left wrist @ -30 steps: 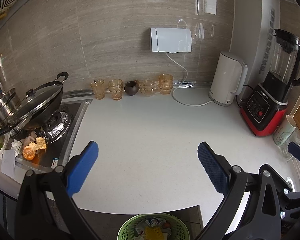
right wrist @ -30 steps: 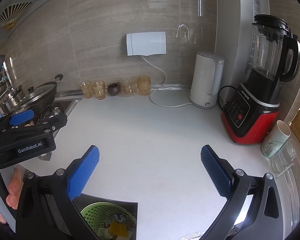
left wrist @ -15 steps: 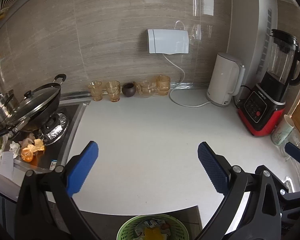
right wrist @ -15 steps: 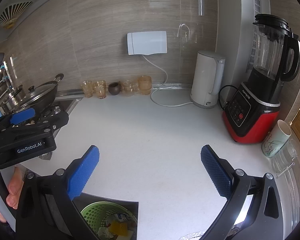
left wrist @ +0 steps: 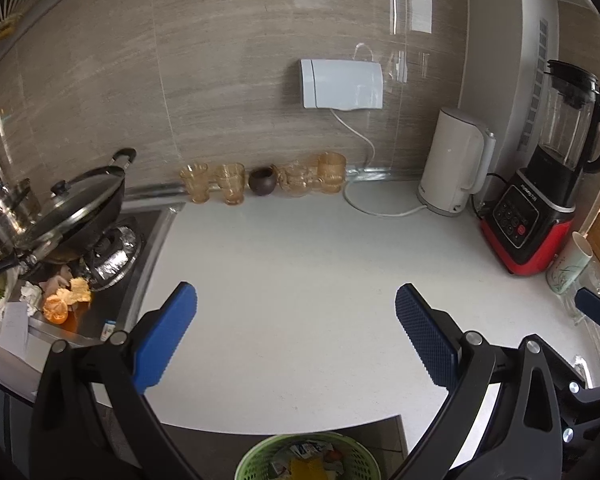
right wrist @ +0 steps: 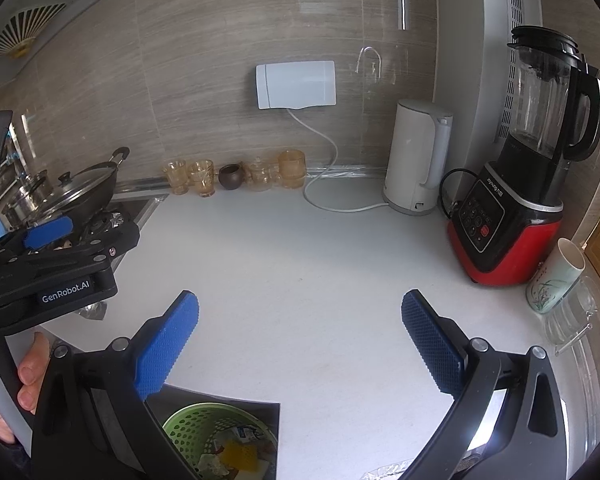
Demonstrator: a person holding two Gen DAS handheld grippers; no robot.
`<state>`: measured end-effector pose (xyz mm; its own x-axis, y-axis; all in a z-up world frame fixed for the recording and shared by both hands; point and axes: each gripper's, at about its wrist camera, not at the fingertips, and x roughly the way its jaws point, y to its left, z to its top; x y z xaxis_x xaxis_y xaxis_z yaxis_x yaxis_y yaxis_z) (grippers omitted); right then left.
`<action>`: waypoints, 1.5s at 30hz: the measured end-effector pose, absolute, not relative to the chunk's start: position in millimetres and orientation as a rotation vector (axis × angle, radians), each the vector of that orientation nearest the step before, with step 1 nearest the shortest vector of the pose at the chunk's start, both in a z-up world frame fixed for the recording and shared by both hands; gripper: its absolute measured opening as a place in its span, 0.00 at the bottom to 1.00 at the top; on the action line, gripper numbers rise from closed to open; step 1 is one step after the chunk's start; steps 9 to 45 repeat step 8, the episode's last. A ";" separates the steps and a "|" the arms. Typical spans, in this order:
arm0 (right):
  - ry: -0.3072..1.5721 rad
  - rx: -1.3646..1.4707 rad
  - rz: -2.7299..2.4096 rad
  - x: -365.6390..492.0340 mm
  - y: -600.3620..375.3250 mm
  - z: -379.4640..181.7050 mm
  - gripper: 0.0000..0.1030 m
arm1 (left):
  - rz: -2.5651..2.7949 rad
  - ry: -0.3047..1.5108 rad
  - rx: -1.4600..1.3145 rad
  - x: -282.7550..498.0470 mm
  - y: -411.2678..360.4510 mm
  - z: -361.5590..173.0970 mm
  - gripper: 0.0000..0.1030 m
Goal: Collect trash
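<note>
A green mesh basket [left wrist: 256,450] holding wrappers and a yellow scrap stands below the counter's front edge; the right wrist view has the basket [right wrist: 188,416] at its bottom left. Orange peel [left wrist: 62,302] and crumpled tissue [left wrist: 29,292] lie on the stove's front ledge at far left. My left gripper [left wrist: 296,308] hovers open over the white counter, holding nothing. My right gripper [right wrist: 300,320] is likewise open with nothing in it. A crumpled grey scrap [right wrist: 92,312] lies on the counter under the left gripper's body [right wrist: 60,264], which a hand [right wrist: 28,368] holds.
A lidded wok [left wrist: 76,204] sits on the stove. Glass cups [left wrist: 232,182] line the back wall. A white kettle [left wrist: 454,160], red blender [left wrist: 540,208] and mug [left wrist: 568,268] stand at the right. A clear wrapper [right wrist: 384,472] lies at the counter's near edge.
Almost nothing differs; both views drift only slightly, and both grippers stay open with nothing in them.
</note>
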<state>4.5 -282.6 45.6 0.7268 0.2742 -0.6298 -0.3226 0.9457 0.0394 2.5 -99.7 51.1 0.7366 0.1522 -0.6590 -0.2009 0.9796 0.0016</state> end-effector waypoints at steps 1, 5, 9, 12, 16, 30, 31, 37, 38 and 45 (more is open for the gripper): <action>0.683 -0.075 0.329 4.3 -282.5 45.6 0.98 | 0.189 0.728 -0.081 3.4 -98.8 50.5 0.93; 0.685 -0.077 0.332 4.4 -281.3 45.6 0.98 | 0.201 0.730 -0.077 3.0 -98.7 49.9 0.93; 0.687 -0.079 0.332 4.1 -279.0 45.5 0.98 | 0.191 0.735 -0.066 3.6 -100.9 49.5 0.93; 0.687 -0.079 0.332 4.1 -279.0 45.5 0.98 | 0.191 0.735 -0.066 3.6 -100.9 49.5 0.93; 0.687 -0.079 0.332 4.1 -279.0 45.5 0.98 | 0.191 0.735 -0.066 3.6 -100.9 49.5 0.93; 0.687 -0.079 0.332 4.1 -279.0 45.5 0.98 | 0.191 0.735 -0.066 3.6 -100.9 49.5 0.93; 0.687 -0.079 0.332 4.1 -279.0 45.5 0.98 | 0.191 0.735 -0.066 3.6 -100.9 49.5 0.93; 0.687 -0.079 0.332 4.1 -279.0 45.5 0.98 | 0.191 0.735 -0.066 3.6 -100.9 49.5 0.93; 0.687 -0.079 0.332 4.1 -279.0 45.5 0.98 | 0.191 0.735 -0.066 3.6 -100.9 49.5 0.93; 0.687 -0.079 0.332 4.1 -279.0 45.5 0.98 | 0.191 0.735 -0.066 3.6 -100.9 49.5 0.93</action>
